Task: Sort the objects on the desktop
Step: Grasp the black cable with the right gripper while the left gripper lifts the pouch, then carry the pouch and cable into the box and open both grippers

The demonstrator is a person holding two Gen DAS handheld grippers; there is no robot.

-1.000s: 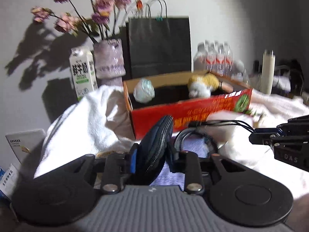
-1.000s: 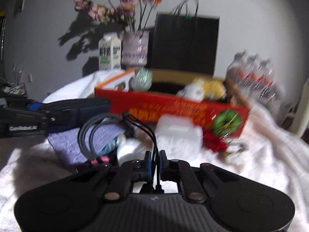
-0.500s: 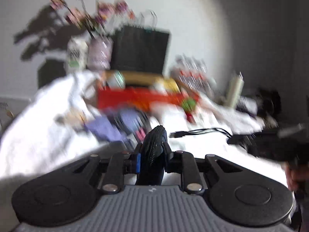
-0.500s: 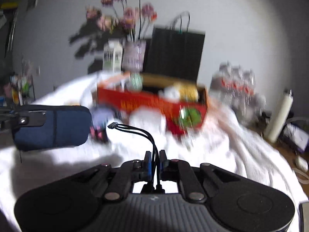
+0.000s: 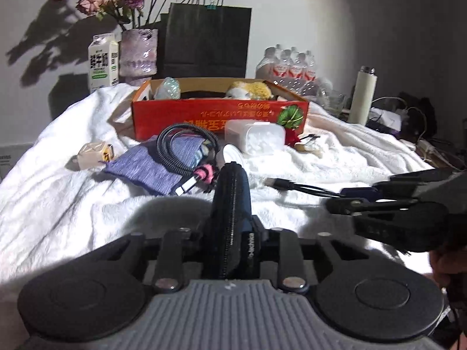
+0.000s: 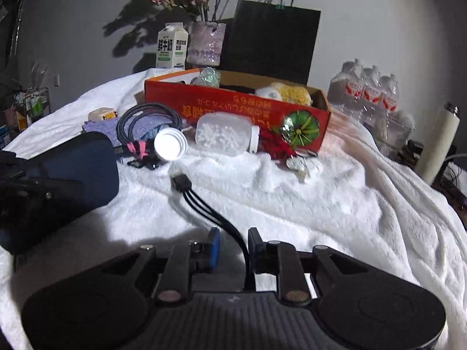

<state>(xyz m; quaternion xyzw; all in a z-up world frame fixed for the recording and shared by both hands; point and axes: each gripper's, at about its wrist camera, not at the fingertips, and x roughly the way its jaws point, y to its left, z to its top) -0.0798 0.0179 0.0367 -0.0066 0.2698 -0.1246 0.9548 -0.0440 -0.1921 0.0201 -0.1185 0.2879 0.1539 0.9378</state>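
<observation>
Navy fabric, zip edge up: the zip pouch (image 5: 230, 204) is pinched between the pads of the left gripper (image 5: 230, 233), lifted clear of the white blanket (image 5: 73, 204). Beside it, the right gripper (image 6: 232, 248) stands with its jaws spread, and the black multi-head cable (image 6: 204, 207) runs through the gap, lying against the right-hand pad; whether that pad carries any of its weight I cannot tell from here. The plug end rests on the blanket ahead of those fingers.

Progress, as I read it: partly done. Well ahead of both tools the red cardboard box (image 5: 219, 116) already holds a yellow plush toy (image 5: 254, 90) and a shiny wrapped ball (image 5: 169, 87). Plenty waits outside it: the coiled braided cable (image 5: 186, 148) lying on a purple cloth (image 5: 151, 163), a clear jar of white beads (image 6: 224, 137) on its side touching the box front, its white lid (image 6: 170, 145) close by, and a small beige gadget (image 5: 93, 154) off ahead-left of the left tool.

Room to move looks fair: bare blanket between the fingers and the clutter, and the box top is open. The near box wall is the edge to clear. Behind the box stand a milk carton (image 5: 103, 58), a vase (image 5: 140, 52) and a black paper bag (image 5: 207, 40), so overshooting is unwise.
</observation>
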